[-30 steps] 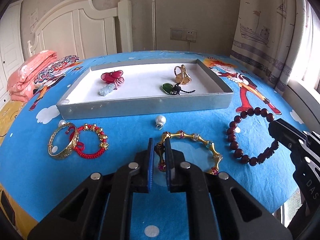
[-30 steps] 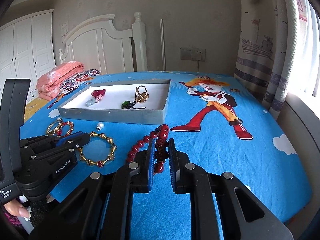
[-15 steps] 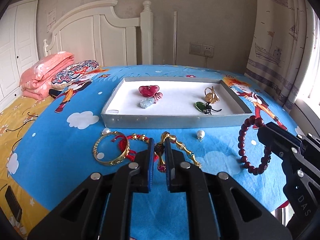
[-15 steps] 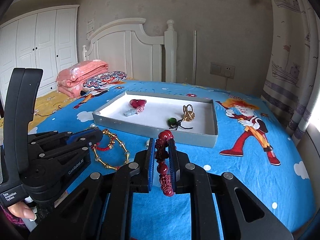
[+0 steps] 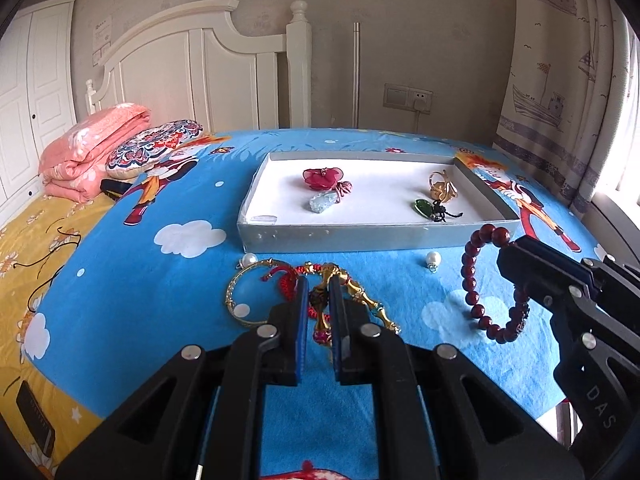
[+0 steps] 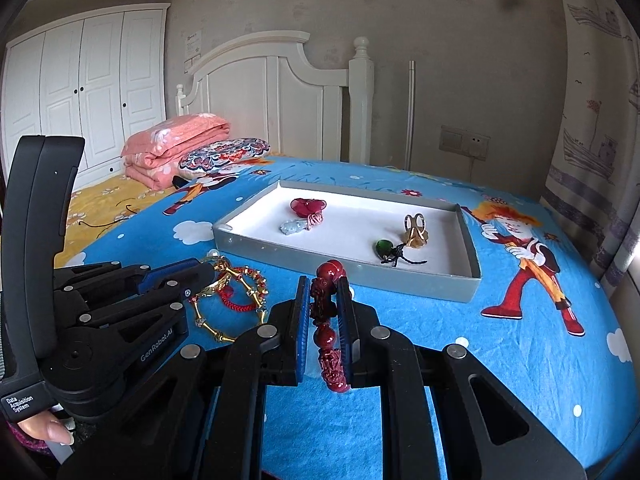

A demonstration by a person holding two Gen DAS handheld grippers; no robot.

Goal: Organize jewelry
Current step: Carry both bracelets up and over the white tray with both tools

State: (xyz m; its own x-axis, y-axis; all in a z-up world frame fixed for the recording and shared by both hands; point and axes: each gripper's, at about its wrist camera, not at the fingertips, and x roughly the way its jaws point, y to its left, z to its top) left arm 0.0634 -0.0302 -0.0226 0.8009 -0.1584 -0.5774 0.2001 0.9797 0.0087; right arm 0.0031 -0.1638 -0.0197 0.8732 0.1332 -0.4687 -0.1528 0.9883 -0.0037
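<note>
Right wrist view: both tools clamp bracelets short of the tray [image 6: 348, 276]; right tool [image 6: 324, 312], gripping red beads [image 6: 326, 304], sits nearer.

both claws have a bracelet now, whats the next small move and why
Probably carry both forward over the gray tray: the left claw grips the gold bracelet, the right claw the red bead bracelet, both short of its near wall.

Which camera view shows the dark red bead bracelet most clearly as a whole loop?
The left wrist view: the dark red bead bracelet hangs as an open loop from the right gripper. The right wrist view sees it edge-on, a bead column between blue pads.
</note>
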